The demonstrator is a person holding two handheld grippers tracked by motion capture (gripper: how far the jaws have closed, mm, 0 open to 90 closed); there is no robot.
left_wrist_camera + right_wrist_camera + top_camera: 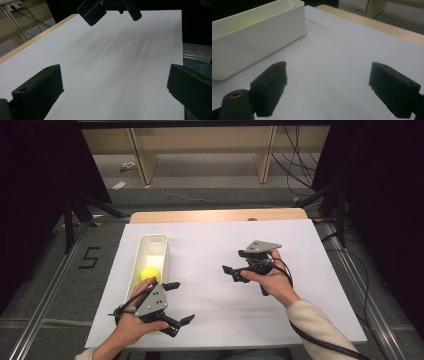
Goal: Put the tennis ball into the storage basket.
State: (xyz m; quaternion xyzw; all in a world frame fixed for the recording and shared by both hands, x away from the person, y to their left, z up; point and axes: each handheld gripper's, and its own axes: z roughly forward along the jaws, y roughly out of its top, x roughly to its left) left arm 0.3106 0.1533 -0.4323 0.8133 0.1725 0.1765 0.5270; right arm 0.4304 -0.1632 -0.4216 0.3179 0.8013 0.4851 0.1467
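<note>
From the high view I see my left gripper (179, 302) near the desk's (225, 320) front left, jaws spread, holding nothing; the ball (149, 273) lies in the bin (160, 241) by the left edge, just beyond it; my right gripper (233, 273) hovers mid-desk, jaws apart, empty. In the left gripper view the jaws stand wide over bare desk, the right gripper (100, 10) at the top. In the right gripper view the jaws gape toward the bin (259, 45); a yellow glow shows inside it.

obstacle: white bin (150, 254) at board's left | free: white board (215, 245) centre and right, between hand-held grippers
</note>
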